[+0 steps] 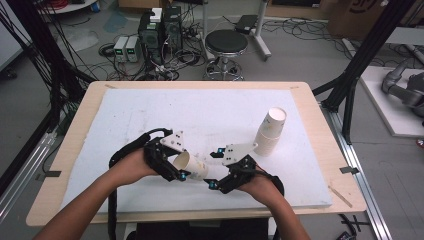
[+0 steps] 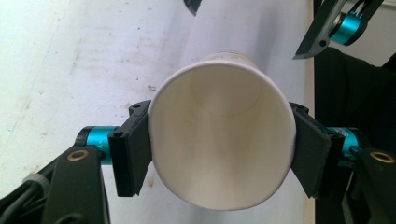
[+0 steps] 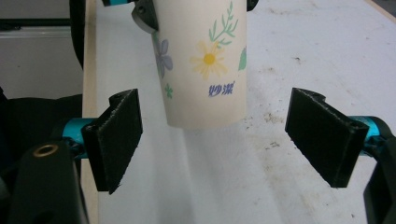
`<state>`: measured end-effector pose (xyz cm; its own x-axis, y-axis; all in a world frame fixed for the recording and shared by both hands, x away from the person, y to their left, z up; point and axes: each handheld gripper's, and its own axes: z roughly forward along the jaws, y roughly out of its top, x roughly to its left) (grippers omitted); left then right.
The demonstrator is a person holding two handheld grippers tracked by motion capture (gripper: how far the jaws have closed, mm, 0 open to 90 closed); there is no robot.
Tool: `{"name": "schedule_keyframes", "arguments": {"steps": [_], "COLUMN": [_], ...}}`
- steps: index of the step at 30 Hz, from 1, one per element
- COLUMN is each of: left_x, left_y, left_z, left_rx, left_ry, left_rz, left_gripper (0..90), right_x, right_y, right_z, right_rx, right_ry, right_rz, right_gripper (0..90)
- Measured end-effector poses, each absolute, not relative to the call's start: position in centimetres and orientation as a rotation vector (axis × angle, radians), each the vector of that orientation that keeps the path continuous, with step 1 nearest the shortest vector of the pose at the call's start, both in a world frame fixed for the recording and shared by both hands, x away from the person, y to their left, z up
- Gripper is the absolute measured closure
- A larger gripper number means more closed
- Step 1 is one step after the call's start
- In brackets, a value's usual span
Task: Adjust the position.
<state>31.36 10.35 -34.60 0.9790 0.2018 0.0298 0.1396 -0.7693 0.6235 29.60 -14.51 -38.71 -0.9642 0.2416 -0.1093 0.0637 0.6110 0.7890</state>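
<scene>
Well short of the paper cup stack (image 1: 270,131), my left tool (image 1: 175,170) clenches a flowered paper cup (image 1: 192,166) sideways; my right tool (image 1: 215,170) gapes released around its base.

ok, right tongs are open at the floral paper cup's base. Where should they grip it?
Probably the lower wall of the white floral paper cup, just above its closed base. The left tongs hold the rim end, so the right tongs should come from the base end, pads on opposite sides.
</scene>
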Motion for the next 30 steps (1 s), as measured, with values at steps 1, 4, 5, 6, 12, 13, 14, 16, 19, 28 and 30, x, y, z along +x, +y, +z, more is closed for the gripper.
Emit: {"name": "schedule_keyframes", "arguments": {"steps": [1,4,5,6,12,13,14,16,19,28,30], "left_x": [31.4,31.4,31.4,31.4,31.4,31.4,31.4,31.4,31.4,31.3,31.2], "left_y": [10.2,9.9,9.8,9.7,9.5,9.5,9.5,9.4,9.3,9.0,8.9], "left_z": [-34.6,-34.6,-34.5,-34.6,-34.7,-34.7,-34.7,-34.7,-34.9,-35.0,-35.0], "left_rx": [2.467,2.484,2.489,2.488,2.493,2.492,2.491,2.491,2.487,2.468,2.464], "left_ry": [0.237,0.236,0.235,0.232,0.223,0.225,0.225,0.222,0.222,0.228,0.232], "left_rz": [0.123,0.120,0.117,0.119,0.109,0.107,0.105,0.101,0.095,0.104,0.112], "left_gripper": [30.6,30.6,30.6,30.6,30.6,30.6,30.6,30.6,30.6,30.4,29.9], "right_x": [29.7,29.8,29.9,29.9,30.4,30.5,30.6,30.7,30.8,30.8,30.8], "right_y": [-14.3,-13.4,-13.0,-12.7,-11.3,-11.1,-11.0,-10.7,-10.3,-9.9,-9.8], "right_z": [-38.7,-38.7,-38.7,-38.6,-38.7,-38.8,-38.9,-39.1,-39.3,-39.6,-39.7], "right_rx": [0.254,0.218,0.204,0.195,0.180,0.181,0.179,0.177,0.173,0.154,0.162], "right_ry": [2.639,2.676,2.687,2.696,2.736,2.745,2.750,2.757,2.761,2.785,2.787], "right_rz": [1.266,1.224,1.204,1.194,1.141,1.132,1.126,1.116,1.099,1.066,1.064], "right_gripper": [19.3,19.3,19.3,19.3,19.4,19.4,19.5,19.7,20.3,35.0,35.6]}}
